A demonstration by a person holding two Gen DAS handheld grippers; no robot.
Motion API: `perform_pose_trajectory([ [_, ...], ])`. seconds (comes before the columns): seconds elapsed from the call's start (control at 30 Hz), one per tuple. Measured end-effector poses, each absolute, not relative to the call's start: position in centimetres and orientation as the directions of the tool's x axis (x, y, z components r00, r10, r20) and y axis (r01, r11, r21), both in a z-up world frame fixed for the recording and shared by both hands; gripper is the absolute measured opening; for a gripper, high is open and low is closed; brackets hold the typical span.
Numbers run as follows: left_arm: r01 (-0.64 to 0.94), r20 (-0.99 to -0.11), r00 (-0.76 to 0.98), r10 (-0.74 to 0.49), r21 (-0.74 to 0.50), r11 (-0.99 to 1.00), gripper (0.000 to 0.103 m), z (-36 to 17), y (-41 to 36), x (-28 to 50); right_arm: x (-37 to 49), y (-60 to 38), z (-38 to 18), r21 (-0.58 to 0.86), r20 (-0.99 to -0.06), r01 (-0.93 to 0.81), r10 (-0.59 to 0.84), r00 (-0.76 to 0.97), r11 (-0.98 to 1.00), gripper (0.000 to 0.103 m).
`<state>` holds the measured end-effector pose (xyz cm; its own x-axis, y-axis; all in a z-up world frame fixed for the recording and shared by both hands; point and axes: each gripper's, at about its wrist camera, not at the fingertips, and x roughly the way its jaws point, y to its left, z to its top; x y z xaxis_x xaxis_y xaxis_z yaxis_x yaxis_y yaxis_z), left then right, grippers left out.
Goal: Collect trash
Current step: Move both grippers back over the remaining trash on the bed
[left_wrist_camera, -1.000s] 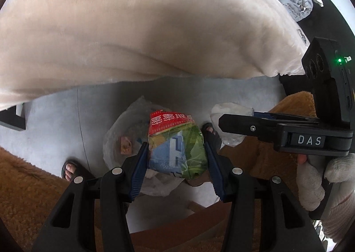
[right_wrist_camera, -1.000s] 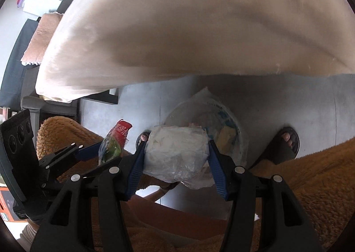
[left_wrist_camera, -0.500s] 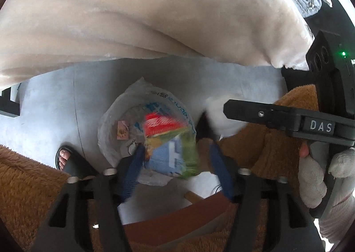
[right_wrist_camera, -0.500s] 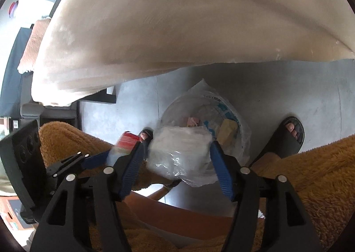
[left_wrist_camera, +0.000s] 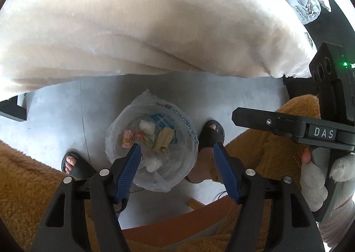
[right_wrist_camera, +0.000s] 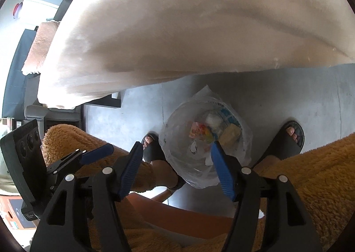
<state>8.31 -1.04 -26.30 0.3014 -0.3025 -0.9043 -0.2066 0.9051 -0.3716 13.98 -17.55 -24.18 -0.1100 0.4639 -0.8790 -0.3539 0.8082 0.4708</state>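
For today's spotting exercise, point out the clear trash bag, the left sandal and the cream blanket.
clear trash bag (left_wrist_camera: 188,138): left wrist view, right side of its rim.
left sandal (left_wrist_camera: 74,166): left wrist view, black strap.
cream blanket (right_wrist_camera: 188,30): right wrist view, middle of its surface.

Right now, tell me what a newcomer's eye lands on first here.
A big cream plush blanket fills the upper half of both views. Below it, on the grey floor, a clear trash bag sits between two sandalled feet, under the open, empty left gripper and right gripper.
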Motion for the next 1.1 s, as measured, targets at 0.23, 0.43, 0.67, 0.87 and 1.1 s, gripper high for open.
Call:
perform_pose_trajectory([
  [0.23,-0.201,-0.889,0.362,-0.280,-0.368,0.908,0.066,-23.3,-0.1,8.5,14.3,-17.2,-21.4,0.477,-0.870,-0.390,0.487,-0.078,0.788,0.063],
  [0.43,-0.190,-0.866,0.427,-0.261,-0.368,0.910,0.066,-20.2,1.2,9.2,15.4,-16.7,-17.9,0.482,-0.851,-0.430,0.525,-0.020,0.763,0.063],
  [0.67,-0.173,-0.823,0.523,-0.221,-0.356,0.918,0.066,-15.8,3.2,10.8,18.3,-15.7,-12.6,0.461,-0.820,-0.489,0.566,0.085,0.741,0.063],
  [0.87,-0.170,-0.793,0.581,-0.184,-0.340,0.925,0.066,-13.4,5.2,12.7,21.7,-14.6,-10.4,0.448,-0.796,-0.502,0.586,0.153,0.739,0.063],
  [1.1,-0.182,-0.768,0.620,-0.162,-0.341,0.922,0.066,-12.2,7.8,15.0,26.3,-14.0,-9.9,0.473,-0.772,-0.449,0.602,0.202,0.758,0.063],
])
